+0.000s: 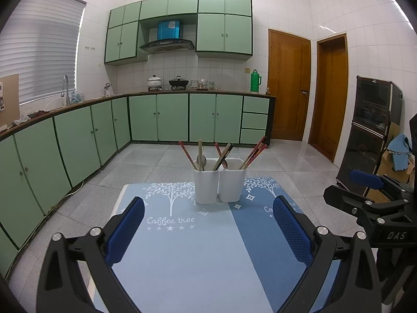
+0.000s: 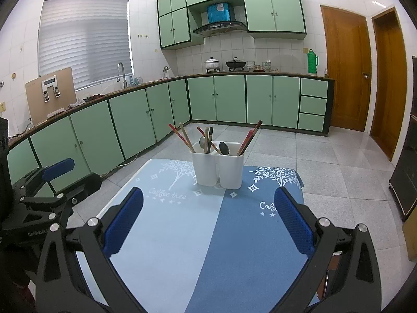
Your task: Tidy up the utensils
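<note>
A white two-compartment utensil holder (image 1: 220, 184) (image 2: 217, 168) stands at the far end of a blue tablecloth (image 1: 182, 255) (image 2: 187, 234). Both compartments hold chopsticks (image 1: 254, 154) (image 2: 249, 138). A metal spoon (image 1: 201, 160) (image 2: 202, 142) sits in the left compartment, and a dark spoon (image 2: 224, 148) in the right one. My left gripper (image 1: 208, 224) is open and empty, held back from the holder. My right gripper (image 2: 208, 216) is open and empty too, at a similar distance. Each gripper shows at the edge of the other's view, the right one (image 1: 370, 200) and the left one (image 2: 49, 182).
The table stands in a kitchen with green cabinets (image 1: 172, 117) along the left and back walls. Two wooden doors (image 1: 289, 86) are at the back right. A dark cabinet (image 1: 370, 130) with boxes stands on the right. Grey tiled floor (image 2: 338, 161) surrounds the table.
</note>
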The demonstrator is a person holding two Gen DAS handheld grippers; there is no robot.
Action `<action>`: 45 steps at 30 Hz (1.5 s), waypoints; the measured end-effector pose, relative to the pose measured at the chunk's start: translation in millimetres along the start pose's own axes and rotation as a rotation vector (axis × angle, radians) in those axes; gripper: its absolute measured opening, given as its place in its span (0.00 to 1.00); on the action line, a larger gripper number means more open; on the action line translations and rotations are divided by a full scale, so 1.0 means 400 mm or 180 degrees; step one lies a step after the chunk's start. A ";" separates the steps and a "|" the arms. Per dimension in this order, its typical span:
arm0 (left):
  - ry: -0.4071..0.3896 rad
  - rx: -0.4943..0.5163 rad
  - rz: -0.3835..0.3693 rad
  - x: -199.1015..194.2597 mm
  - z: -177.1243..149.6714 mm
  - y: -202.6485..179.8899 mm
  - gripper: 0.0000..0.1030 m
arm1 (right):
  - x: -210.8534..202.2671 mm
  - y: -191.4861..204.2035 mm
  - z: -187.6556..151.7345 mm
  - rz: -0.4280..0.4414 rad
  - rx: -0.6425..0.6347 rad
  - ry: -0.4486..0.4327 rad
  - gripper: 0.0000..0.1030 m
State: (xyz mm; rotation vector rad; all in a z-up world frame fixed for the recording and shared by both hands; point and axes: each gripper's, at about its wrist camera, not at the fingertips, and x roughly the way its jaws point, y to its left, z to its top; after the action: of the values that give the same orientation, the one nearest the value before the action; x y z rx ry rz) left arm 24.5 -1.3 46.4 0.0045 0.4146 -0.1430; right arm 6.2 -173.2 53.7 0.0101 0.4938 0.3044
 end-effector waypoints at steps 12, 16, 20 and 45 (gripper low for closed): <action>-0.0001 -0.0008 0.0009 0.001 0.000 0.001 0.94 | 0.002 0.000 0.004 0.0003 0.0002 0.0004 0.95; 0.0007 -0.0002 0.0016 0.004 -0.002 0.001 0.94 | 0.002 0.001 0.004 0.0003 -0.0001 0.0005 0.95; 0.0013 -0.0012 0.0022 0.005 -0.003 -0.001 0.94 | 0.005 0.003 0.003 0.0005 -0.0002 0.0012 0.95; 0.0022 -0.0014 0.0039 0.010 -0.005 -0.001 0.94 | 0.014 0.005 -0.004 0.0007 0.0000 0.0030 0.95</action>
State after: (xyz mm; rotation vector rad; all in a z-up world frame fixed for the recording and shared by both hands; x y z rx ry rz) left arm 27.1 -2.3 42.9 0.0031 0.4217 -0.1300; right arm 9.5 -170.0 49.7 0.0092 0.5032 0.3068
